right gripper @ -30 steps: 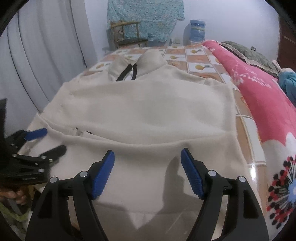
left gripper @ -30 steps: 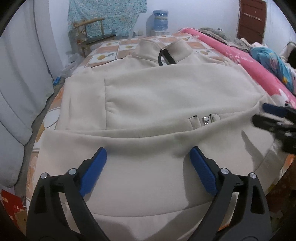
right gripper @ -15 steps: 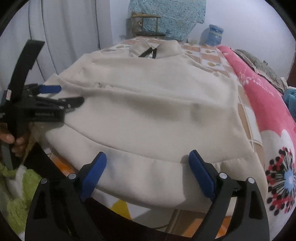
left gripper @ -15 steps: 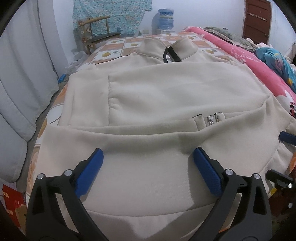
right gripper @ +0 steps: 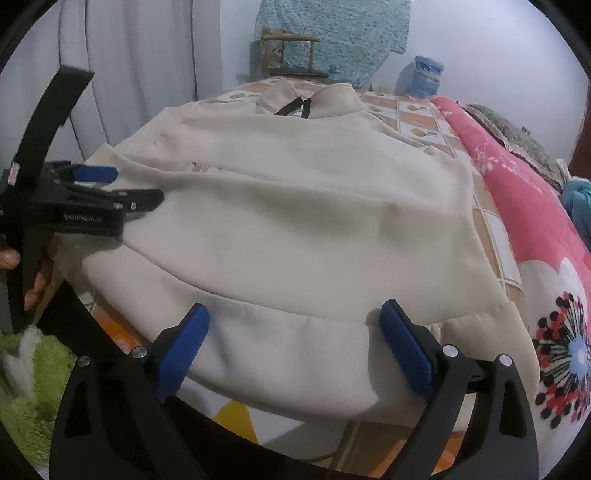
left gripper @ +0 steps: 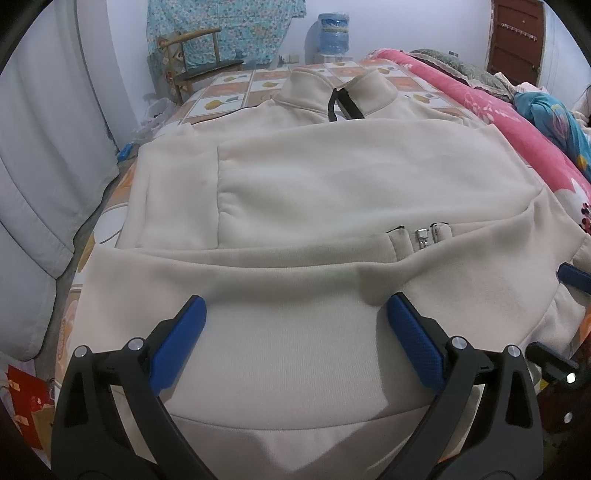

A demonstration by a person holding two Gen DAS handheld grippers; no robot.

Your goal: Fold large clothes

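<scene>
A large cream zip-up sweatshirt lies flat on the bed, collar at the far end, sleeves folded in across the body. It also shows in the right wrist view. My left gripper is open and empty, hovering over the hem area. It appears at the left of the right wrist view, over the sweatshirt's left edge. My right gripper is open and empty at the hem's near edge; its fingertips show at the right edge of the left wrist view.
The bed has an orange tiled-pattern sheet. A pink floral blanket lies along the right side. A wooden chair and a water jug stand at the back wall. White curtains hang at left.
My right gripper has pulled back and lower to the hem's near edge. My left gripper has drawn back slightly. The sweatshirt has not moved.
</scene>
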